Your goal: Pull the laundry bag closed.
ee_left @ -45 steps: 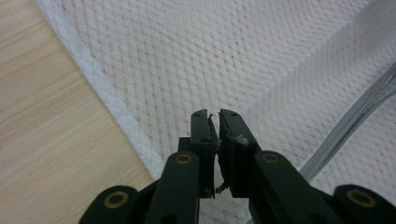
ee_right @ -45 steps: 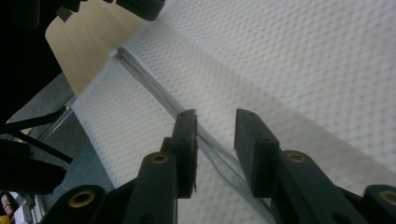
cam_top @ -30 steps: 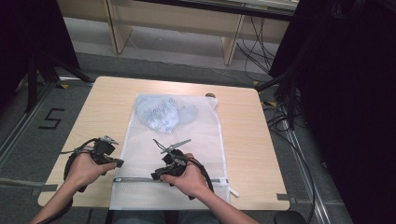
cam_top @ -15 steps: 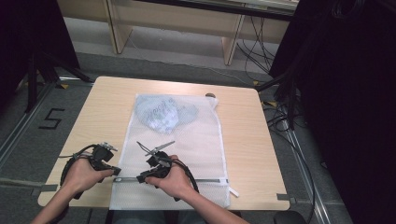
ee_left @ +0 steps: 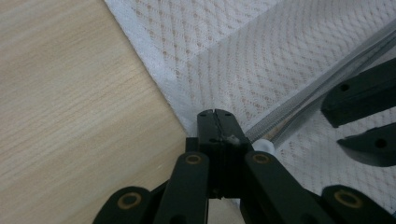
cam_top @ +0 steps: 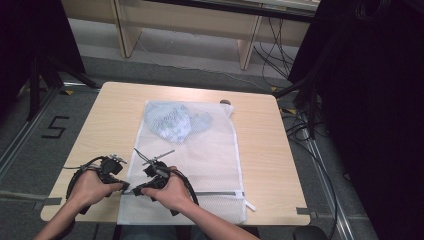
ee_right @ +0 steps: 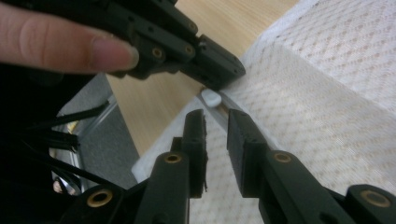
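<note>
High view: overhead, looking forward and down across the table [cam_top: 115, 115]
Gripper views: very close, low over the mesh bag [ee_left: 261, 56]
Shared: the bag's zipper [ee_right: 219, 109] at its near-left corner

A number five [cam_top: 55, 127] was marked on the grey floor [cam_top: 30, 150] left of the tabletop; black cables [cam_top: 274, 50] trailed beyond its far right corner; tape [cam_top: 306, 212] lay off its near right corner.
</note>
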A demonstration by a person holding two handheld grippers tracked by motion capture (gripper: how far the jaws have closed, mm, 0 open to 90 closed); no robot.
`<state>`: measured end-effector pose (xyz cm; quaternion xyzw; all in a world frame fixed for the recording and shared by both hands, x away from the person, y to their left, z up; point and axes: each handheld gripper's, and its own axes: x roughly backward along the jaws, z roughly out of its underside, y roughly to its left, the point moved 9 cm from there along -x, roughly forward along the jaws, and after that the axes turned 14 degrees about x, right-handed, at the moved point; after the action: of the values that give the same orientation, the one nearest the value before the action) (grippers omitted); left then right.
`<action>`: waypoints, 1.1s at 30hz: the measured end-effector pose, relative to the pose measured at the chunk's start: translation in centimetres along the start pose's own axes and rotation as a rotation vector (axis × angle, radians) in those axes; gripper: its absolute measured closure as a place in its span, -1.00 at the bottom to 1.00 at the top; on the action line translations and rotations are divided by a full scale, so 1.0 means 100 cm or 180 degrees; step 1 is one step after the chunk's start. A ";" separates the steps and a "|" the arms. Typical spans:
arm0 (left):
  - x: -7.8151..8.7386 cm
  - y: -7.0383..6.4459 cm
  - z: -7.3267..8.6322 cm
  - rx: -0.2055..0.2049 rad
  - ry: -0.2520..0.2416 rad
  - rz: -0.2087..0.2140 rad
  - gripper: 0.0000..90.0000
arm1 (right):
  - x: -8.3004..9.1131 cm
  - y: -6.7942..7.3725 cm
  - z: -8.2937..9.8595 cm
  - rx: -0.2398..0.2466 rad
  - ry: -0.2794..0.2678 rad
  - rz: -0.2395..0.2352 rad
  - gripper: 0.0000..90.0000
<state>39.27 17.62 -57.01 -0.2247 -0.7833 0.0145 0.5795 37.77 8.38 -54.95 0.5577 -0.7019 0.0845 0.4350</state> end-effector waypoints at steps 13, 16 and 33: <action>0.001 0.004 -0.001 0.0084 0.0004 -0.0025 0.99 | -0.017 -0.001 -0.009 -0.0264 -0.0031 -0.0100 0.71; 0.002 0.004 -0.002 0.0099 -0.0026 -0.0038 0.99 | -0.019 -0.002 -0.010 -0.0277 -0.0046 -0.0114 0.71; 0.002 0.008 -0.003 0.0047 -0.0012 -0.0078 0.99 | -0.028 -0.005 -0.013 -0.0303 -0.0060 -0.0107 0.67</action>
<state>39.76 18.38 -57.01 -0.2108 -0.7870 0.0137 0.5797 38.83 11.00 -56.33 0.5488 -0.6997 0.0384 0.4558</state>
